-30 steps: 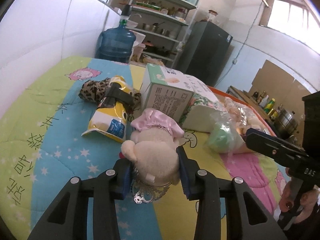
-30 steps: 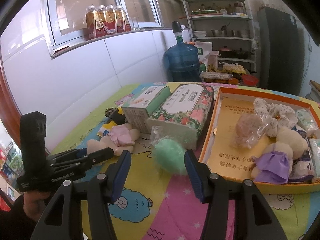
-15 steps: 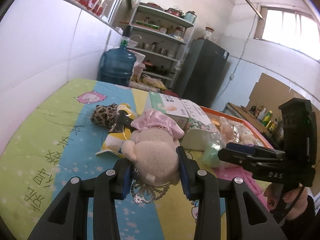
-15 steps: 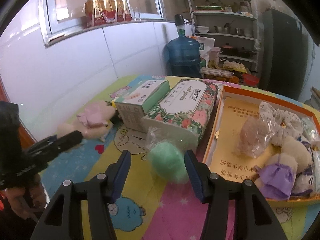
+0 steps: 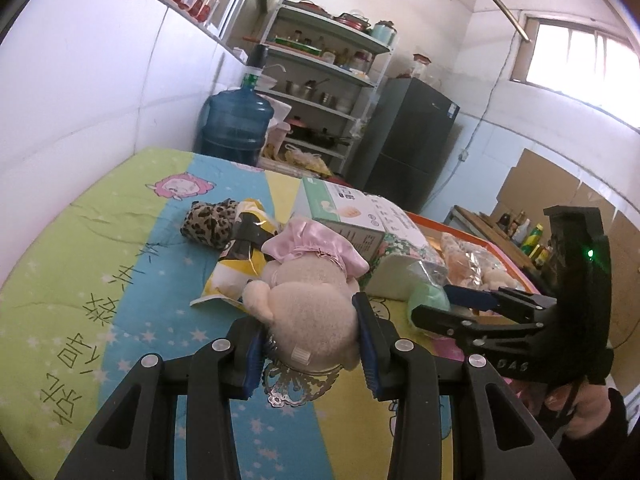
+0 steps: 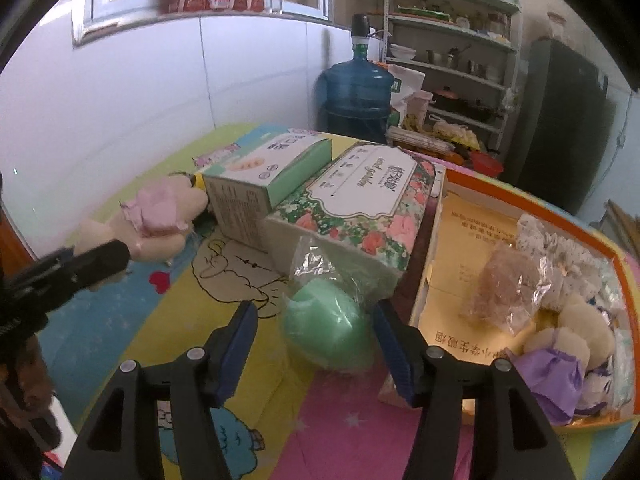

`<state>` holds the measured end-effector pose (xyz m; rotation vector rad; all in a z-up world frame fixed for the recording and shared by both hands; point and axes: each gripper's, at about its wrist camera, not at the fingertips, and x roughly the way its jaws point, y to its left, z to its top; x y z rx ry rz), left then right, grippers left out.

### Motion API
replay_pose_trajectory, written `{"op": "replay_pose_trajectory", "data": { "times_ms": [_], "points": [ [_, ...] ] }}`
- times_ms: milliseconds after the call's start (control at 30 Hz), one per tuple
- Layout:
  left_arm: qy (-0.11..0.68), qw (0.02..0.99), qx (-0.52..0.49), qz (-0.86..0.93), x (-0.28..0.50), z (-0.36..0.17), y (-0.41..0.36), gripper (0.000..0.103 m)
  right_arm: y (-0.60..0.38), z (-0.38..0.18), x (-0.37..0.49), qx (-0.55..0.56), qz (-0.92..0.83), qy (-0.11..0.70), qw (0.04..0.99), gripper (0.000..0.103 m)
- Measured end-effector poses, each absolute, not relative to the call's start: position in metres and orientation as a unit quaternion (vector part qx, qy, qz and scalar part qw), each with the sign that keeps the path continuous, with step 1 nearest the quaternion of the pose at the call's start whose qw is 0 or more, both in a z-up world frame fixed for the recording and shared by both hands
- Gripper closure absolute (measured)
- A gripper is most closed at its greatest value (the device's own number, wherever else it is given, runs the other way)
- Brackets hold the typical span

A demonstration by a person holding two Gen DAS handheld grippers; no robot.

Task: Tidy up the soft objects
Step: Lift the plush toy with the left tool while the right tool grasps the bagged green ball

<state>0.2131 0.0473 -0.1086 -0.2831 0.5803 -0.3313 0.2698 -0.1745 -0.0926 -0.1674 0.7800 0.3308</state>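
Note:
My left gripper (image 5: 310, 332) is shut on a beige plush doll with a pink dress (image 5: 308, 304) and holds it up above the cartoon bedspread (image 5: 120, 280); the doll also shows in the right wrist view (image 6: 156, 220). My right gripper (image 6: 316, 344) is open, its jaws on either side of a green ball in a clear plastic bag (image 6: 328, 328) that lies on the bedspread. The orange box (image 6: 460, 208) at the right holds several soft things, among them a purple-dressed plush (image 6: 560, 352).
A green and white carton (image 6: 264, 176) and a floral tissue pack (image 6: 360, 208) lie side by side behind the ball. A yellow snack bag (image 5: 236, 264) and a leopard-print pouch (image 5: 208, 224) lie further left. A water jug (image 5: 236, 124) and shelves stand beyond the bed.
My left gripper has lifted the plush doll higher and tilted up. My right gripper has moved forward so that the green ball lies between its jaws.

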Motion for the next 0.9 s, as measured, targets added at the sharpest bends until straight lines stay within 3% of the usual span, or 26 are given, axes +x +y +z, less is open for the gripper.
{"op": "replay_pose_trajectory", "data": {
  "times_ms": [133, 200, 367, 900],
  "points": [
    [0.286, 0.933, -0.142, -0.163, 0.214, -0.111, 0.047, 0.063, -0.160, -0.098, 0.271, -0.129, 0.144, 0.379, 0.905, 0.043],
    [0.287, 0.933, -0.143, -0.163, 0.214, -0.112, 0.047, 0.063, -0.157, -0.100, 0.271, -0.138, 0.135, 0.380, 0.905, 0.051],
    [0.287, 0.933, -0.143, -0.163, 0.214, -0.112, 0.047, 0.063, -0.165, -0.098, 0.273, -0.095, 0.147, 0.381, 0.908, 0.056],
    [0.264, 0.940, -0.134, -0.168, 0.202, -0.098, 0.044, 0.063, -0.185, -0.072, 0.248, -0.031, 0.189, 0.350, 0.917, 0.057]
  ]
}}
